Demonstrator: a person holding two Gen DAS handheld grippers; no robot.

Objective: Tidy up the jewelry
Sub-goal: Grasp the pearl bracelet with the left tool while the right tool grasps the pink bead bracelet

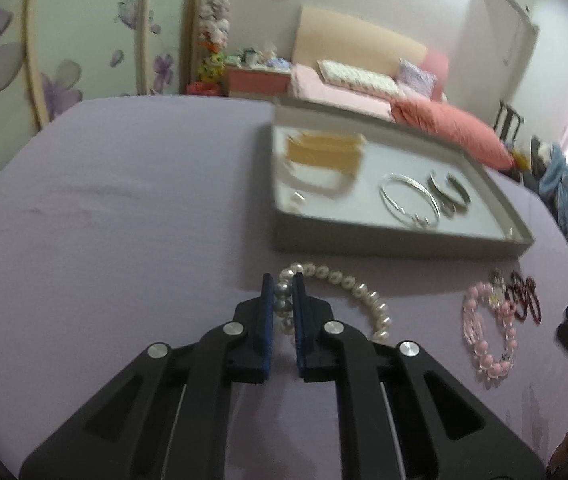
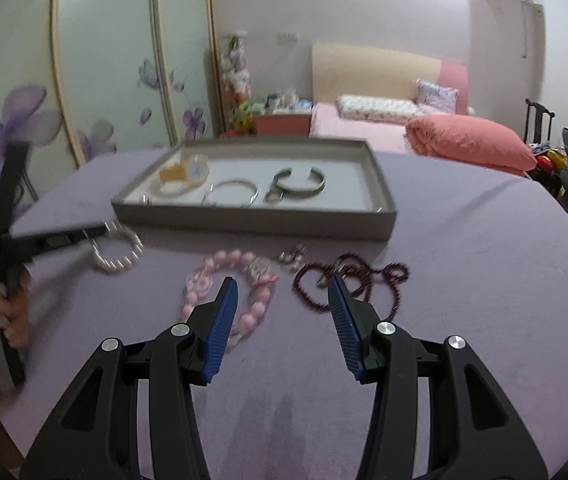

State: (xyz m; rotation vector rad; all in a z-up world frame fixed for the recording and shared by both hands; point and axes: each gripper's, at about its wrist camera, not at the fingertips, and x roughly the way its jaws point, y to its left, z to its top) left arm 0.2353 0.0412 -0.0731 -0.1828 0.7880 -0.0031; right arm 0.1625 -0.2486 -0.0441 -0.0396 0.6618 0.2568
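Left gripper (image 1: 283, 300) pinches pearl bracelet (image 1: 343, 284) at frame center-bottom, prob for tray (image 1: 399, 238); right gripper (image 2: 284, 312) spread, idle.

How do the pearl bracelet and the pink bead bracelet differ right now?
The pearl bracelet is white with a few grey pearls; the pink bead bracelet mixes pink and clear beads. The left tongs are shut on the pearl bracelet, while the pink bead bracelet lies untouched in front of the open right tongs. The pearl bracelet lies nearer the tray's left end, the pink one further right. Both sit on the purple cloth, outside the tray.
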